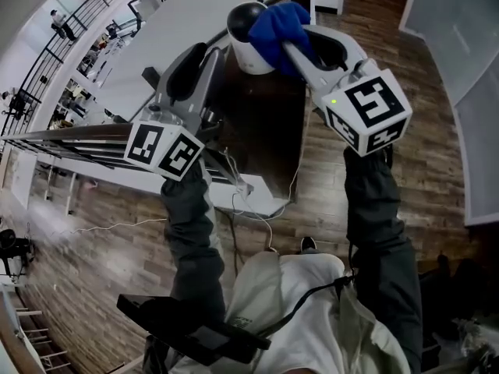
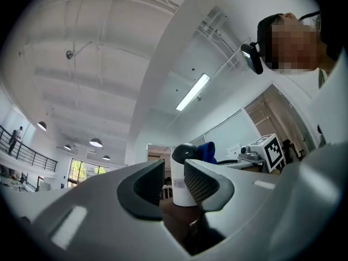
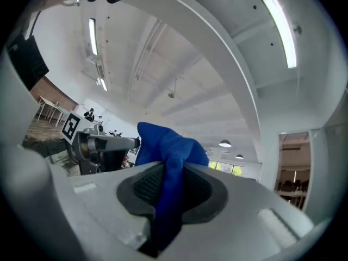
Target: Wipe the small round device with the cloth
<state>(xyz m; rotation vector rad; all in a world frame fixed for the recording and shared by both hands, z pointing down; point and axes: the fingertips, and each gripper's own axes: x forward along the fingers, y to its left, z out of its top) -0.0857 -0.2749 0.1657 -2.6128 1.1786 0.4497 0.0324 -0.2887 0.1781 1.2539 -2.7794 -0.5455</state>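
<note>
Dark brown wooden desk point(image 1: 265, 123) ahead of the person, seen from above.

Both arms reach forward over it, in dark grey sleeves: left sleeve point(image 1: 187, 224), right sleeve point(image 1: 374, 209). Each hand is hidden behind its marker cube.

Left tongs point(image 1: 195, 65) point(image 2: 174, 177) angle slightly upward toward the desk's far part. Jaws stand a narrow way apart, pads on nothing; the device shows through the gap, beyond the tips. In the head view the tips lie just beside the device's left flank; cannot tell whether they touch.

Right tongs point(image 1: 312, 49) point(image 3: 171, 186) come in from the right, rolled to one side, clamped on the cloth.

Small round device, white cylinder with black dome top point(image 1: 243, 53) point(image 2: 180, 192), stands upright on the desk between the two tongs.

Bright blue bunched cloth point(image 1: 279, 29) point(image 3: 168, 145) bulges out past the right jaw tips and lies against the dome's right side.
</note>
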